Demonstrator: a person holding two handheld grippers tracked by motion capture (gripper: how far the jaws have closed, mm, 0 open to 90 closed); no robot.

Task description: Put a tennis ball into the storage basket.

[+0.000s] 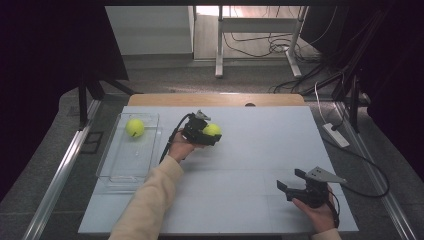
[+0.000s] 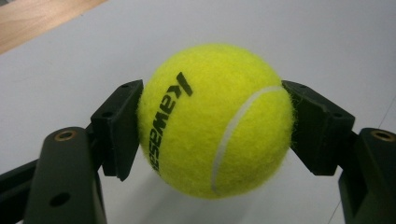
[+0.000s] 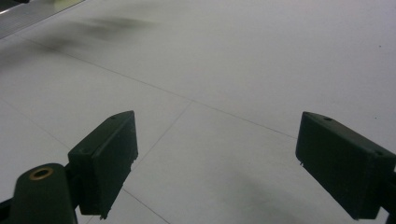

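My left gripper (image 1: 210,134) is shut on a yellow-green tennis ball (image 1: 212,129) near the middle of the white table. The left gripper view has that tennis ball (image 2: 215,119) pressed between both black pads, black lettering on its left side, lifted a little above its shadow. A second tennis ball (image 1: 134,127) lies in the far end of a clear plastic tray (image 1: 120,172) at the table's left. Near the front right edge, my right gripper (image 1: 291,179) is open with nothing between its jaws; the right gripper view has its pads (image 3: 105,158) wide apart over bare table.
The white table (image 1: 250,150) has a wooden strip (image 1: 215,99) along its far edge. Metal rails run down the floor on both sides. A desk frame and loose cables (image 1: 280,47) lie on the floor beyond the table.
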